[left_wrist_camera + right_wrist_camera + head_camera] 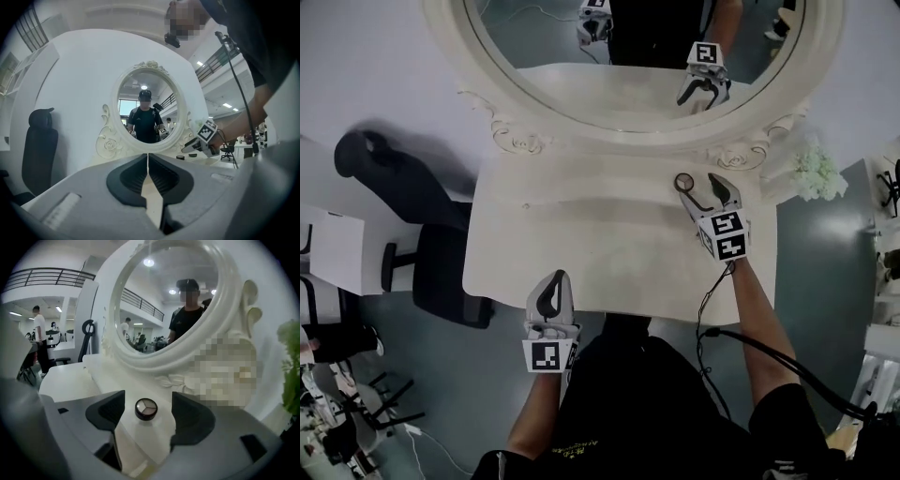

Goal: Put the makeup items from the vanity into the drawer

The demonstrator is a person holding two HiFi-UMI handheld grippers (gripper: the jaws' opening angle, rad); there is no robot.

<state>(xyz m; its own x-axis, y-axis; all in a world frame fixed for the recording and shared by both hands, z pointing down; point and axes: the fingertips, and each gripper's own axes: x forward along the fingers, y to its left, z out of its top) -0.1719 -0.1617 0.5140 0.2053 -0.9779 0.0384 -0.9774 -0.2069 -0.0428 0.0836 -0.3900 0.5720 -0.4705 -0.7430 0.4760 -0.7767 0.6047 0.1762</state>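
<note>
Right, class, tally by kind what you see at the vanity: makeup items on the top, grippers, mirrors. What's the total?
Makeup compact: 1
Grippers: 2 (left gripper, jaws together; right gripper, jaws apart)
Mirror: 1
Total: 4

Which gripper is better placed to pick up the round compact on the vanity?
Right gripper: open, with the compact just ahead of its jaws. Left gripper is shut at the vanity's front edge.
</note>
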